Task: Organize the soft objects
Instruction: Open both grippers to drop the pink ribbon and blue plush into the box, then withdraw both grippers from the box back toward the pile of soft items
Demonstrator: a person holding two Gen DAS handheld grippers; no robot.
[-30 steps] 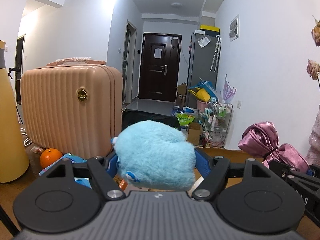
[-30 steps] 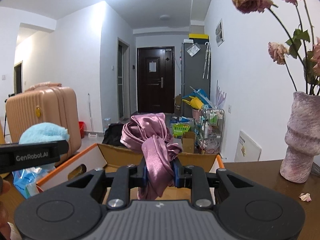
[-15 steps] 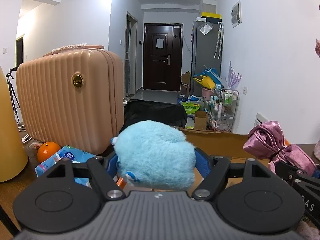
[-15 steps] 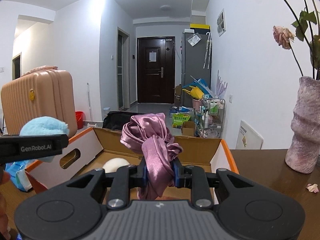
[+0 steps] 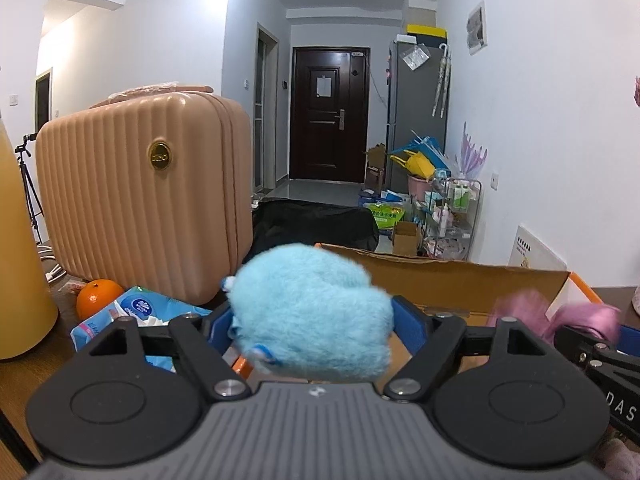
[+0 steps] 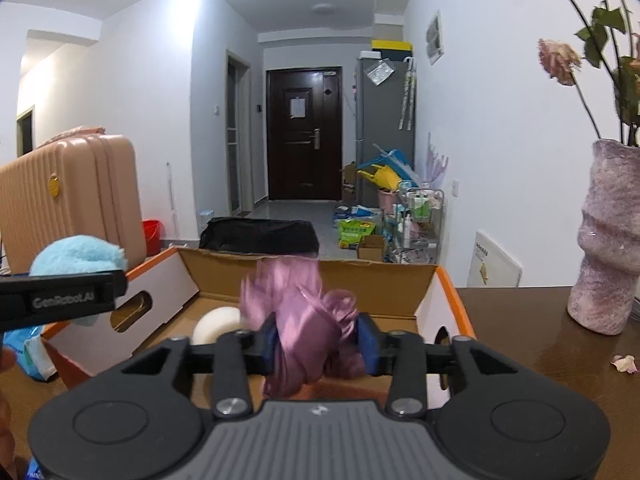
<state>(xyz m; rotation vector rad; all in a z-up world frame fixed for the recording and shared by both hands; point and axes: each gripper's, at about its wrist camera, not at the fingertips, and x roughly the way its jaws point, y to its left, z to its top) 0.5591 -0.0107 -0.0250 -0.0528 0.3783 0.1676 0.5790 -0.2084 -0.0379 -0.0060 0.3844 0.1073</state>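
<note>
Black gripper (image 5: 312, 330), blue pads (image 6: 368, 344), silver screws.

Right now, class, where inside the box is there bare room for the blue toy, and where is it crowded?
In the box, the bare floor along the left wall with the handle slot, beside the white ball, looks free. The middle is crowded: the right tongs are there with the pink cloth. The left tongs hold the blue toy.

A ribbed peach suitcase (image 5: 144, 208) stands upright on the table (image 6: 532, 336). Just in front of the suitcase lie an orange (image 5: 98, 294) and a blue-and-white tissue pack (image 5: 140, 314). Well right of the suitcase stands a mottled pink vase (image 6: 608, 240) holding dried roses (image 6: 558, 60).
</note>
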